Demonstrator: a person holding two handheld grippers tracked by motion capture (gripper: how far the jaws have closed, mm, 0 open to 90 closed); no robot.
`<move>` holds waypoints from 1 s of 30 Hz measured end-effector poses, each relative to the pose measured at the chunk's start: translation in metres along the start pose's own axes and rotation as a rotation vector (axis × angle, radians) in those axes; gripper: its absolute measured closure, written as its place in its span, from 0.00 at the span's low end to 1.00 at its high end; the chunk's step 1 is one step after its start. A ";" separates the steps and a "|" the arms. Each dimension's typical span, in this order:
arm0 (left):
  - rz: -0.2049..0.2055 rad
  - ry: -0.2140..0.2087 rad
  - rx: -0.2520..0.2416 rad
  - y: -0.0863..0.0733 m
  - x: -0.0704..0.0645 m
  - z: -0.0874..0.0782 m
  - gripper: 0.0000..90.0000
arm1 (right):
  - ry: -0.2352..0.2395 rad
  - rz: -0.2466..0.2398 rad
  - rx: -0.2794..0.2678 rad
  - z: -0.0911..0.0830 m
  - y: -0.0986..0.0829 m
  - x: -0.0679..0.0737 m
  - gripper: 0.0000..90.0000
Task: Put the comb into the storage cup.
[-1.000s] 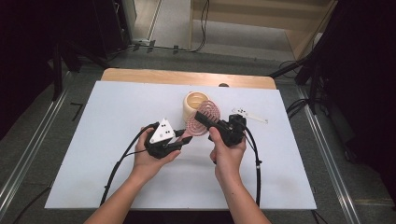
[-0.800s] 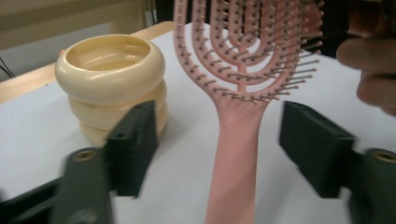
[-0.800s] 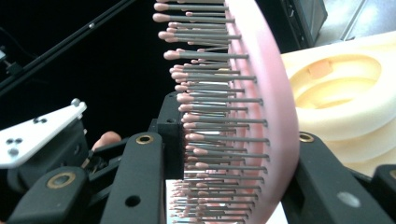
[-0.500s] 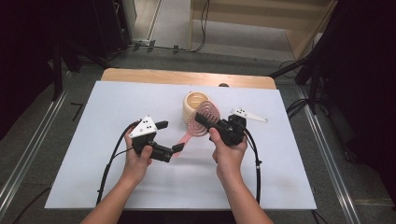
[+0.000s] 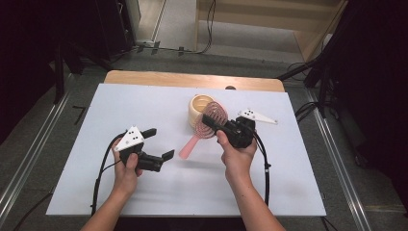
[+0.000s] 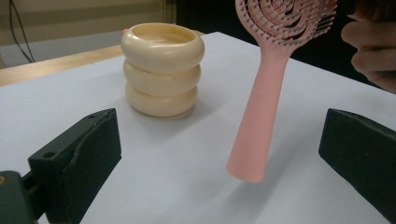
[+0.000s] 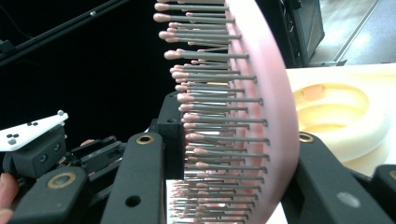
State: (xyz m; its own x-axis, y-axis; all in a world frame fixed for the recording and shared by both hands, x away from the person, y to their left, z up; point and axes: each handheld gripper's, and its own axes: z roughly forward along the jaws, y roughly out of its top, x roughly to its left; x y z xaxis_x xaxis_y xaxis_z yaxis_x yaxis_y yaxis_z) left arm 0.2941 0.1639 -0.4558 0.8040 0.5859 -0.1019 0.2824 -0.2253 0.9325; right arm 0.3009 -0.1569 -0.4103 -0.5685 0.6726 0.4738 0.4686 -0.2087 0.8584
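Note:
A pink hairbrush (image 5: 204,129) hangs above the white table, handle slanting down to the front left. My right gripper (image 5: 213,123) is shut on its bristled head; in the right gripper view the head (image 7: 264,116) stands edge-on between the jaws. My left gripper (image 5: 160,143) is held to the left of the handle tip, open, with nothing in it. In the left gripper view the handle (image 6: 261,126) hangs free ahead between the wide jaws, right of centre. A cream ribbed cup (image 5: 199,109) stands upright just behind the brush head, also seen as the cup (image 6: 162,70) and the cup (image 7: 345,121).
A white sheet (image 5: 288,183) covers the table, with a wooden strip (image 5: 192,80) along the far edge. Black cables trail from both grippers toward the front edge. Floor and dark stands surround the table.
My left gripper has drawn away from the brush handle to the front left and now stands open. The right gripper still holds the brush near the cup.

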 end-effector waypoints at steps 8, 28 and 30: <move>0.011 0.028 -0.032 -0.007 0.003 -0.017 0.00 | 0.000 -0.032 -0.004 -0.002 0.005 0.002 0.69; 0.008 0.125 -0.068 -0.032 0.024 -0.063 0.00 | -0.014 -0.061 -0.013 -0.004 0.017 -0.002 0.69; 0.000 0.134 -0.079 -0.036 0.025 -0.068 0.00 | -0.017 -0.061 -0.016 -0.005 0.019 -0.003 0.69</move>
State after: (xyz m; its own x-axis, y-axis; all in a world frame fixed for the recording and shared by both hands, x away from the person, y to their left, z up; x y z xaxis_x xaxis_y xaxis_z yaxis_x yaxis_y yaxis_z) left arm 0.2685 0.2397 -0.4682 0.7253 0.6858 -0.0601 0.2367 -0.1664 0.9572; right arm 0.3083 -0.1660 -0.3949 -0.5838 0.6965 0.4173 0.4224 -0.1785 0.8887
